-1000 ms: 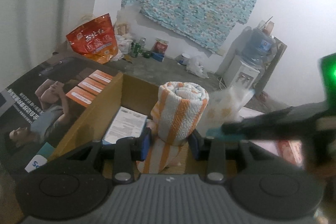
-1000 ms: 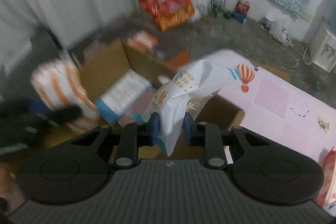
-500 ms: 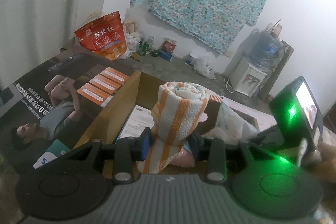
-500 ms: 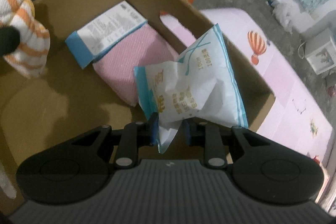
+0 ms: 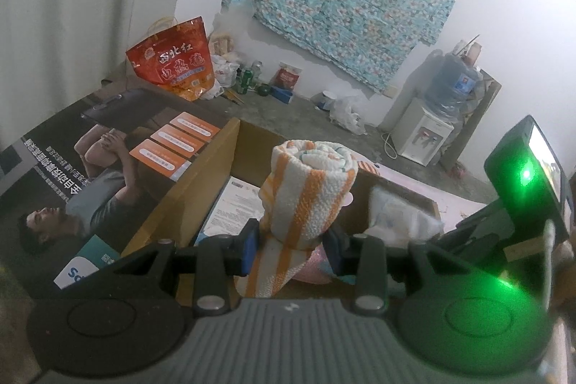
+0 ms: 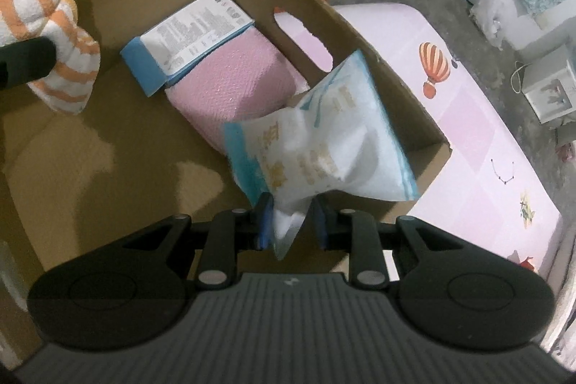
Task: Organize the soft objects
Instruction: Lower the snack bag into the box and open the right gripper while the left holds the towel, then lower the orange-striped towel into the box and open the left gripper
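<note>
The right tool [image 6: 291, 222] pinches the bottom corner of a crinkled white packet [image 6: 320, 146] with blue edging and yellow print, which hangs over the near right corner of the open cardboard box [image 6: 360, 35]. Inside the box, a pink textured pack [image 6: 230, 89] lies under a blue-edged printed sheet [image 6: 190, 27]. The left tool [image 5: 292, 245] grips a rolled white towel with orange stripes [image 5: 306, 200], upright, over the box's left side.
</note>
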